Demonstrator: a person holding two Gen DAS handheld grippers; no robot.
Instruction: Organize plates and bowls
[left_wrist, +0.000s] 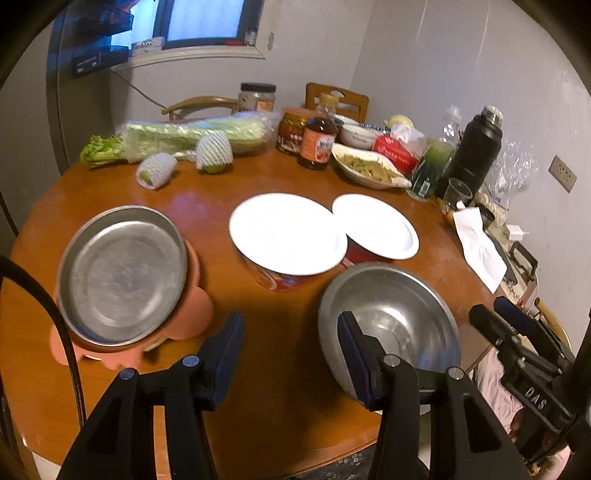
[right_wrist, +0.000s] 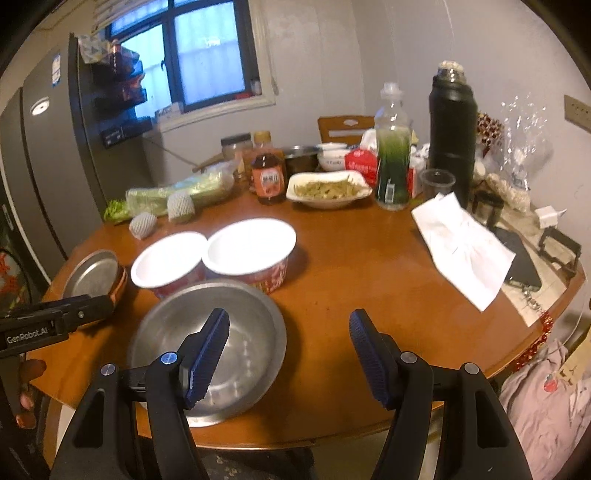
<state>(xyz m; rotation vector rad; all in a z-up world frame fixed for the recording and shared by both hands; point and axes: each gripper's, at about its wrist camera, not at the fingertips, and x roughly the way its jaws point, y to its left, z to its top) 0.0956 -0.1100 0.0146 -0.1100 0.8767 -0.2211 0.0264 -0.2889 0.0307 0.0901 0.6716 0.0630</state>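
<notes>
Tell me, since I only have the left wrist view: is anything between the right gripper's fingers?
Observer: No. The right gripper is open and empty, with one finger in front of the steel bowl.
Operator: Does my left one show there?
Observer: Yes. The left gripper comes in from the left, with its tip in front of the steel plate.
Operator: Anything else?
Observer: The person's fingers show at the left edge.

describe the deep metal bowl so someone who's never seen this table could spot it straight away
On the round wooden table, look at the near edge, in front of the two white-lined red bowls. The metal bowl sits there alone, deep and bare steel, unlike the shallow metal plate resting on a pink dish to its left.
</notes>
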